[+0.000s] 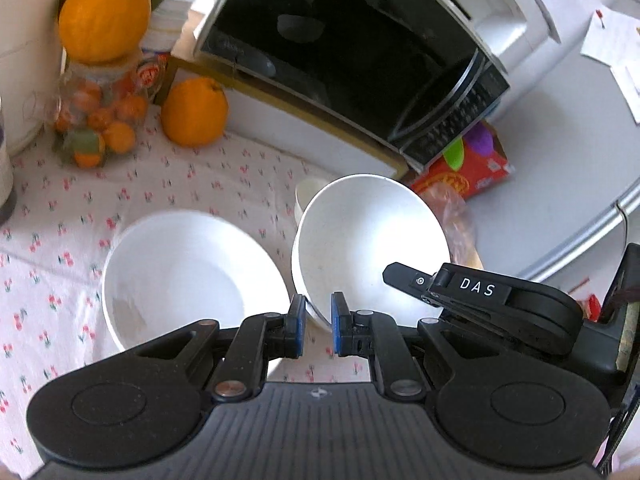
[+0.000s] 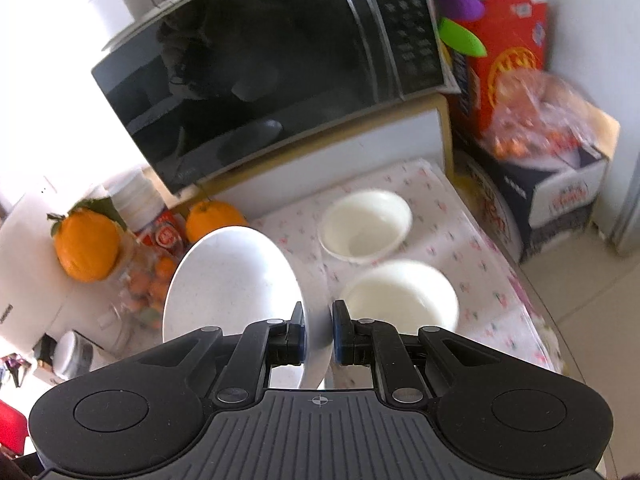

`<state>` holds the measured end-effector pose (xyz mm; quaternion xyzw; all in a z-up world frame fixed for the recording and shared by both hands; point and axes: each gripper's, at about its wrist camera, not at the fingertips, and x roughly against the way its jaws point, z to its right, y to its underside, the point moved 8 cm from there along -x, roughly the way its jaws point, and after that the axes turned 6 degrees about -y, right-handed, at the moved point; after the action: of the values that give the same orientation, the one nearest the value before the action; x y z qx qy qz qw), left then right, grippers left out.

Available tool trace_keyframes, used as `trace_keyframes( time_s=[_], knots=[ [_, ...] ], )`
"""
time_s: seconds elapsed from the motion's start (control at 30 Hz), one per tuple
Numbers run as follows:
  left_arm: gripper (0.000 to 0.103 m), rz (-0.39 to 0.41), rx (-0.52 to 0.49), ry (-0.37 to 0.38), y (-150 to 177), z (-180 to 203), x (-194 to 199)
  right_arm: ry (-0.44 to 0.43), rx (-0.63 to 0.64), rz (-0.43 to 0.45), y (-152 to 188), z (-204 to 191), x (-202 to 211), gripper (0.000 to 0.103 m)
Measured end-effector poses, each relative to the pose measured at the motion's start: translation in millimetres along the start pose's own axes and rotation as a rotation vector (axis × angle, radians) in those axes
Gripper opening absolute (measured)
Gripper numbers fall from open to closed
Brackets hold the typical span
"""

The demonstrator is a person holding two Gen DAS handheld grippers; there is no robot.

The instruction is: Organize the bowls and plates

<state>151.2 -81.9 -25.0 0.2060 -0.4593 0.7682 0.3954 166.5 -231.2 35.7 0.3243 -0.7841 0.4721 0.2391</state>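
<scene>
A white bowl (image 1: 372, 236) hangs tilted above the cherry-print tablecloth (image 1: 160, 184), its inside facing the left wrist camera. My left gripper (image 1: 319, 316) is shut on its lower left rim. At its lower right rim is my right gripper (image 1: 400, 276), one finger lying across the inside. In the right wrist view the same bowl (image 2: 232, 280) stands almost on edge, with my right gripper (image 2: 319, 324) shut on its rim. A wide white bowl (image 1: 180, 276) (image 2: 400, 296) rests on the cloth. A smaller cream bowl (image 1: 308, 192) (image 2: 366, 224) sits behind it.
A black microwave (image 1: 340, 52) (image 2: 260, 72) stands on a white box at the back. Large oranges (image 1: 194, 114) and a jar of small oranges (image 1: 102, 116) are at the left. At the right a red carton (image 2: 508, 48) and a bagged box (image 2: 536, 116) stand off the table's edge.
</scene>
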Motion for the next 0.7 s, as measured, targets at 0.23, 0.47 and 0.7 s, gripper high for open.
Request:
trace_keyframes(
  time_s=[0.23,0.47,0.7],
  knots=[
    [0.011,-0.083,-0.009,0.058,27,7,-6,0.029,-0.073,-0.016,26,30,16,0.012],
    [0.011,-0.169,0.016,0.115,48,9,-15,0.031,-0.163,-0.059,44,61,24,0.012],
    [0.012,-0.226,-0.015,0.095,69,11,-26,0.065,-0.146,-0.119,57,76,18,0.013]
  ],
)
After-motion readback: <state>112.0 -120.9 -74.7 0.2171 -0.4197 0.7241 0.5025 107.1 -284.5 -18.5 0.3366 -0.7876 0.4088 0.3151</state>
